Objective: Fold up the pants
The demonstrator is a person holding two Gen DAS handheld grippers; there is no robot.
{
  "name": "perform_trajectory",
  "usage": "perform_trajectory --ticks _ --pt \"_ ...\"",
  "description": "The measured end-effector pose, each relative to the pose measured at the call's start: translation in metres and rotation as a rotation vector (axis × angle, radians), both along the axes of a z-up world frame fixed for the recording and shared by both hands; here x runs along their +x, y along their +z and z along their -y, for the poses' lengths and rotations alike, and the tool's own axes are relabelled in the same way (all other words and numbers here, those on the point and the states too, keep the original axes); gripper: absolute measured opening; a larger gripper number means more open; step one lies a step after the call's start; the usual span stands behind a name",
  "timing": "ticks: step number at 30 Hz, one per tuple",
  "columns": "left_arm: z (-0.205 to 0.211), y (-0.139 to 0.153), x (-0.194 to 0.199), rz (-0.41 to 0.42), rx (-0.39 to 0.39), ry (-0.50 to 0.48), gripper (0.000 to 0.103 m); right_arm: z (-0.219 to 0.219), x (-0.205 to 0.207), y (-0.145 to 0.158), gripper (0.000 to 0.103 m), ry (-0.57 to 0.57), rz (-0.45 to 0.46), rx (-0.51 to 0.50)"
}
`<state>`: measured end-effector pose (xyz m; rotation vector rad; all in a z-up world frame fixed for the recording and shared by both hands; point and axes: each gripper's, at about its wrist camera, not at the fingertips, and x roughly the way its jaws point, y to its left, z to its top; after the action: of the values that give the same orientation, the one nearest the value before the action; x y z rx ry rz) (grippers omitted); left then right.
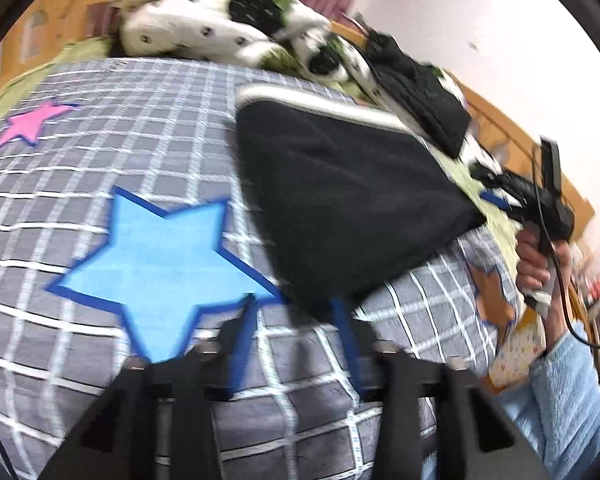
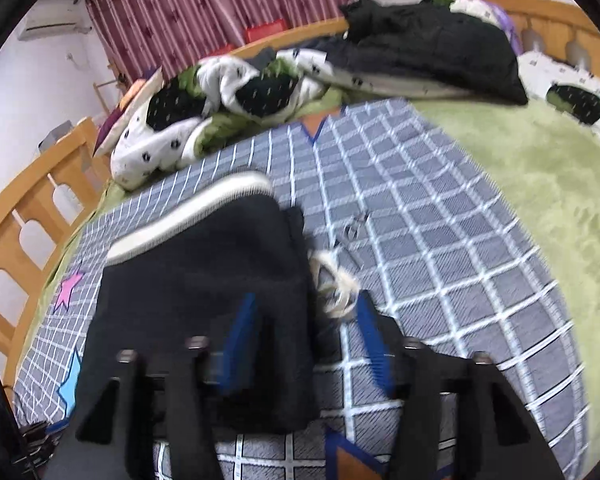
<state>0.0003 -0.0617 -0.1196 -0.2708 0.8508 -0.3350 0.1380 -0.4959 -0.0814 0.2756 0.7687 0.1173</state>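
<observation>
Both views smeared by motion blur; pants [image 2: 204, 280] near edge hidden behind right gripper [image 2: 306, 340]; drawstring [image 2: 336, 284] indistinct.

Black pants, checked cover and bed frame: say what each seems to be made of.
Black pants: soft matte knit, possibly fleece or jersey; it absorbs light and drapes in a thick fold, with a white ribbed-looking waistband.
Checked cover: woven cloth, likely cotton; a fine diagonal weave shows in the grey squares.
Bed frame: wood with a smooth, light varnished finish, judging by its even honey colour.
</observation>
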Motion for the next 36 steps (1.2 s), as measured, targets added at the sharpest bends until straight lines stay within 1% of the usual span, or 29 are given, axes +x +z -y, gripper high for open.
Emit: perform_trajectory --ticks 2,3,5,8,10,12,14,16,18,19,21,22,24,25,26,27,28,29,30,31,32,33,34,35,36 --pt "-0.008 0.008 0.012 0.006 -0.021 0.017 0.047 0.002 0.004 0.009 0.071 0.005 0.008 0.025" --pt "-0.011 0.012 0.021 0.001 -0.023 0.030 0.047 0.000 0.010 0.012 0.072 0.014 -0.002 0.042" --pt "-0.013 0.018 0.045 -0.015 -0.029 0.046 0.047 -0.005 0.023 0.015 0.072 0.030 -0.027 0.042" --pt "-0.007 0.024 0.084 -0.039 -0.032 0.043 0.047 -0.021 0.047 0.017 0.072 0.064 -0.052 -0.035" --pt "0.000 0.022 0.106 -0.049 -0.034 0.030 0.047 -0.031 0.062 0.012 0.072 0.085 -0.069 -0.073" --pt "0.010 0.015 0.129 -0.065 -0.018 0.017 0.047 -0.035 0.075 0.001 0.072 0.110 -0.098 -0.082" --pt "0.019 0.003 0.152 -0.102 0.009 0.009 0.047 -0.036 0.089 -0.013 0.072 0.126 -0.136 -0.069" --pt "0.023 -0.011 0.171 -0.138 0.013 0.013 0.047 -0.037 0.101 -0.026 0.072 0.134 -0.180 -0.069" --pt "0.022 -0.024 0.186 -0.162 -0.017 0.027 0.050 -0.041 0.115 -0.040 0.074 0.166 -0.231 -0.072" --pt "0.021 -0.030 0.193 -0.171 -0.039 0.038 0.054 -0.042 0.118 -0.044 0.074 0.185 -0.243 -0.066" --pt "0.020 -0.041 0.204 -0.188 -0.087 0.040 0.059 -0.041 0.123 -0.051 0.078 0.187 -0.250 -0.058" --pt "0.021 -0.043 0.206 -0.185 -0.097 0.040 0.059 -0.041 0.124 -0.055 0.078 0.195 -0.248 -0.057" --pt "0.026 -0.043 0.207 -0.170 -0.080 0.033 0.058 -0.041 0.129 -0.062 0.078 0.213 -0.248 -0.045" --pt "0.029 -0.042 0.207 -0.163 -0.064 0.030 0.054 -0.041 0.131 -0.064 0.078 0.220 -0.253 -0.028" --pt "0.032 -0.040 0.206 -0.156 -0.056 0.025 0.042 -0.040 0.132 -0.065 0.078 0.222 -0.259 -0.017" --pt "0.036 -0.036 0.205 -0.145 -0.034 0.027 0.037 -0.039 0.132 -0.065 0.077 0.223 -0.262 -0.008" --pt "0.037 -0.032 0.205 -0.135 -0.008 0.034 0.029 -0.039 0.130 -0.065 0.073 0.232 -0.261 0.012" --pt "0.039 -0.026 0.204 -0.127 0.020 0.033 0.024 -0.039 0.129 -0.065 0.061 0.253 -0.259 0.045" --pt "0.040 -0.020 0.203 -0.118 0.037 0.027 0.023 -0.038 0.125 -0.062 0.058 0.253 -0.250 0.066" --pt "0.039 -0.015 0.203 -0.112 0.033 0.027 0.021 -0.039 0.124 -0.060 0.056 0.247 -0.243 0.064" --pt "0.036 -0.010 0.202 -0.105 0.009 0.029 0.020 -0.039 0.118 -0.055 0.049 0.244 -0.224 0.051" --pt "0.033 -0.004 0.200 -0.096 -0.012 0.028 0.019 -0.039 0.110 -0.048 0.040 0.236 -0.186 0.041" --pt "0.031 0.000 0.199 -0.088 -0.022 0.027 0.018 -0.039 0.105 -0.044 0.033 0.228 -0.167 0.043" --pt "0.029 0.007 0.198 -0.075 -0.037 0.024 0.018 -0.038 0.096 -0.034 0.027 0.209 -0.139 0.073" --pt "0.028 0.013 0.196 -0.062 -0.042 0.018 0.017 -0.037 0.092 -0.030 0.024 0.198 -0.127 0.097"
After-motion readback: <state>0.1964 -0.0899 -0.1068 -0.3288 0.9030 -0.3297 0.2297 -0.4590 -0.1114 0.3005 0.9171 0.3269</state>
